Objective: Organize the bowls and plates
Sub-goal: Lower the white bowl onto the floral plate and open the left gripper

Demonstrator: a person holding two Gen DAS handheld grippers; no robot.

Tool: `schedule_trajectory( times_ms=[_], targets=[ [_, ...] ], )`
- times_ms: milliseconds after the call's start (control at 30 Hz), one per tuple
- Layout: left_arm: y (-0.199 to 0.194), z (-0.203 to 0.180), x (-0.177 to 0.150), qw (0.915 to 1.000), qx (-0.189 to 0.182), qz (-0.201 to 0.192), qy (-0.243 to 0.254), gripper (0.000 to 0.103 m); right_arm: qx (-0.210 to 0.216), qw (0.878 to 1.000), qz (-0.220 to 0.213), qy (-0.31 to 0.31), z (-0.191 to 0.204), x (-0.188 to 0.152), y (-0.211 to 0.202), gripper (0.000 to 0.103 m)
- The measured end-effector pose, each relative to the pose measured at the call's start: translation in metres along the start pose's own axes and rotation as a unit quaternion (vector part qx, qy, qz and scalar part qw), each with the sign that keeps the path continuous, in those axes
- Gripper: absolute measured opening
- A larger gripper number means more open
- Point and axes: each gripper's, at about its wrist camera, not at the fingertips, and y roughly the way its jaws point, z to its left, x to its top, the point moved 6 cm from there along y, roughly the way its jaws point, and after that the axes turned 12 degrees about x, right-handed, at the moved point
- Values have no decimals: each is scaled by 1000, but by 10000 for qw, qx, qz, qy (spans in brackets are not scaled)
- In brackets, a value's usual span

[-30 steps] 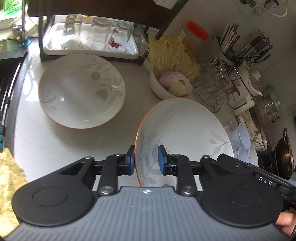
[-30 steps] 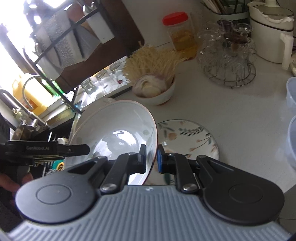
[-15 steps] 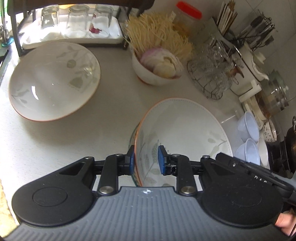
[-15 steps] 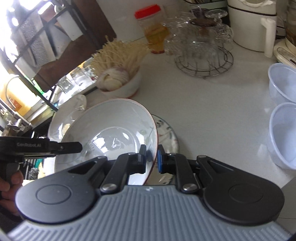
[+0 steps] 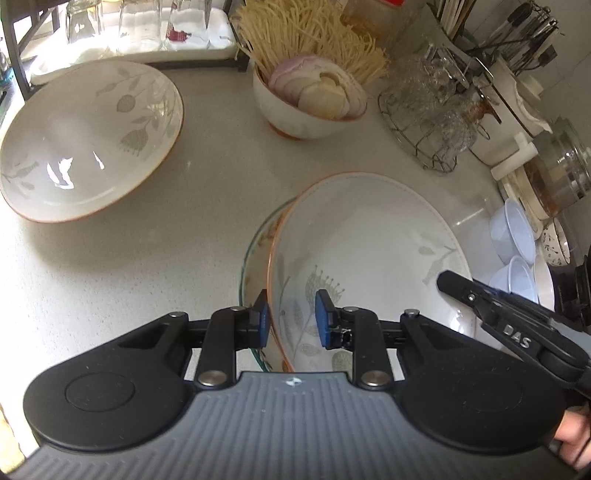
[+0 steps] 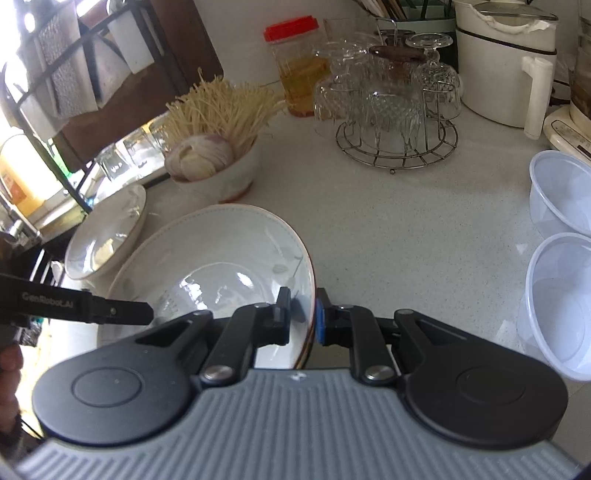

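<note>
A large white bowl with a leaf pattern and orange rim [image 5: 369, 251] rests over a flowered plate [image 5: 258, 251] whose edge shows at its left. My left gripper [image 5: 290, 319] straddles the bowl's near-left rim; its jaws stand a little apart, the left pad near the rim and the right pad off the inner wall. My right gripper [image 6: 301, 319] is shut on the same bowl [image 6: 221, 266] at its right rim. A second matching large bowl [image 5: 85, 144] sits on the counter at the left; it also shows in the right wrist view [image 6: 107, 236].
A bowl of sliced onion and noodles [image 5: 314, 96] stands behind. A wire rack of glasses [image 6: 395, 107] is at the back right, clear plastic bowls [image 6: 561, 288] at the right, a tray of upturned glasses [image 5: 129, 26] at the back left.
Both grippers carried the bowl down and rightward over the flowered plate, which is now mostly covered. The left gripper's jaws have opened from the rim.
</note>
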Motion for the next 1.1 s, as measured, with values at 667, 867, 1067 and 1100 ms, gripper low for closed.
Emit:
schedule_trajectory(
  times_ms=[667,867,1067,1100],
  targets=[
    [7,9,-2,9991,-90,104,-413,38,-7,10000,61,8,-6,1,11,15],
    [-1,8,-2,9983,-67,238,-520,44,36,9995,91,301,-8,6,4,15],
    [-26,6,0,9990,329,-39,-302,56,123,9990,37,431,-5,18,-17,15],
    [-31,5,1,9989,346,-73,-304,56,150,9989,26,444,-5,21,-21,15]
  ],
)
